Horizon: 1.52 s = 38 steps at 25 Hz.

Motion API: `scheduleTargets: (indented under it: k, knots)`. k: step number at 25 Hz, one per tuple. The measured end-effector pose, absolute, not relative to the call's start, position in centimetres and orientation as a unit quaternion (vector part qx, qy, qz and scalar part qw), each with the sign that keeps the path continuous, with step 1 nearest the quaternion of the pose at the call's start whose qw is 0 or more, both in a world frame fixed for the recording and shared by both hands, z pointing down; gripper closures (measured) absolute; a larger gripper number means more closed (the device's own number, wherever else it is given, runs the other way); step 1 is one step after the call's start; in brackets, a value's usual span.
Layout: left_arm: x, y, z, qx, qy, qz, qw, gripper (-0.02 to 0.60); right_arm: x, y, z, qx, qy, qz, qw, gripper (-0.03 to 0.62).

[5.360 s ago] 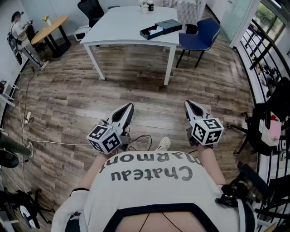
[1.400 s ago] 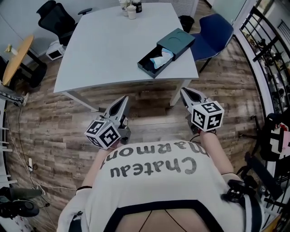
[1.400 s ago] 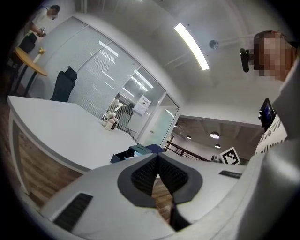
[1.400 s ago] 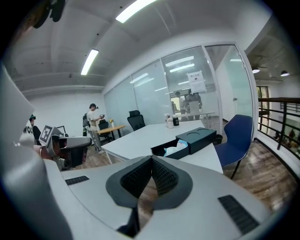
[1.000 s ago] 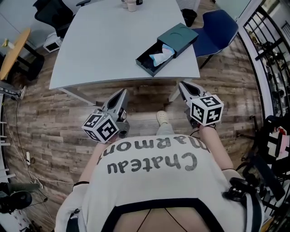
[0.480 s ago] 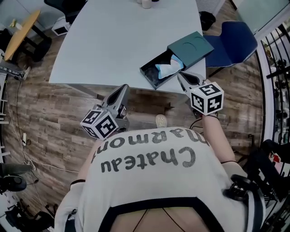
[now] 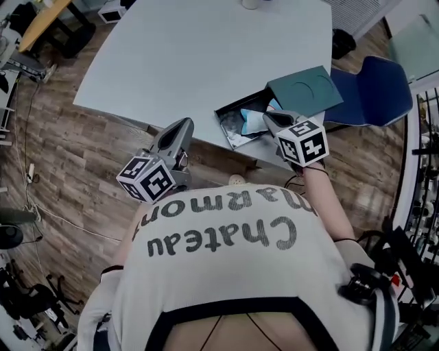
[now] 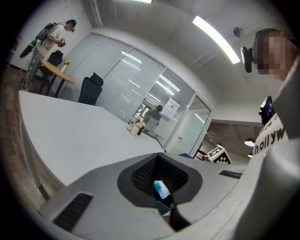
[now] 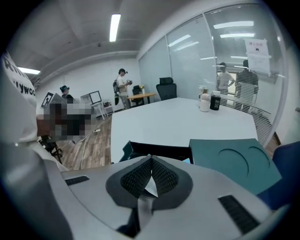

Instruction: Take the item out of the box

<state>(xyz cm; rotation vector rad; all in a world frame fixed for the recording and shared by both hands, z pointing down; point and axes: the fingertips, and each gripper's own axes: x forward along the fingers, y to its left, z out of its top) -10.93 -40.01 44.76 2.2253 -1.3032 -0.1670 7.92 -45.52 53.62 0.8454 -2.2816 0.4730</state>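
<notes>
A dark teal box lies near the right front edge of the white table (image 7: 192,48). Its black drawer tray (image 7: 233,122) is slid out of the teal sleeve (image 7: 305,89). A light blue and white packet (image 7: 255,122) lies in the tray. My right gripper (image 7: 267,116) is shut and empty, its tips just over the tray's near right end, by the packet. In the right gripper view the tray (image 9: 157,150) and sleeve (image 9: 234,161) lie straight ahead of the closed tips (image 9: 150,158). My left gripper (image 7: 184,123) is shut and empty at the table's front edge, left of the tray.
A blue chair (image 7: 377,92) stands right of the table. Cups (image 9: 206,101) sit at the table's far end. A round wooden table (image 7: 41,14) and black office chairs stand at the far left, with people beyond. The floor is wood planks with cables.
The person has walked up to the table. Both grippers have come forward to its front edge, the right one reaching the open tray. Both stayed shut.
</notes>
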Motion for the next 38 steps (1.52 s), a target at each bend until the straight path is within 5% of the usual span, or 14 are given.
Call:
scheduleTargets:
  k: [4,6,9,17,38]
  knots:
    - [-11.4,-41.1,45.4,0.817,-0.504,-0.064,0.273,0.569,6.9,-46.1,55.4,0.28,-0.872,0.17,0.365,0.594]
    - [-11.1,-41.5,45.5,0.814,-0.509,-0.064,0.272,0.569,6.5,-45.8,56.2,0.25,-0.871,0.179,0.384,0.502]
    - [-10.8,-42.4,45.6,0.814,-0.511,-0.061,0.271,0.569,6.1,-45.5,57.1,0.215,-0.865,0.181,0.417,0.481]
    - [-10.6,-43.1,46.3,0.809,-0.518,-0.054,0.274,0.569,5.7,-45.2,59.0,0.18,-0.832,0.139,0.506,0.481]
    - [-10.2,-42.4,46.1,0.806,-0.525,-0.055,0.267,0.569,5.7,-44.8,59.2,0.151,-0.82,0.121,0.538,0.581]
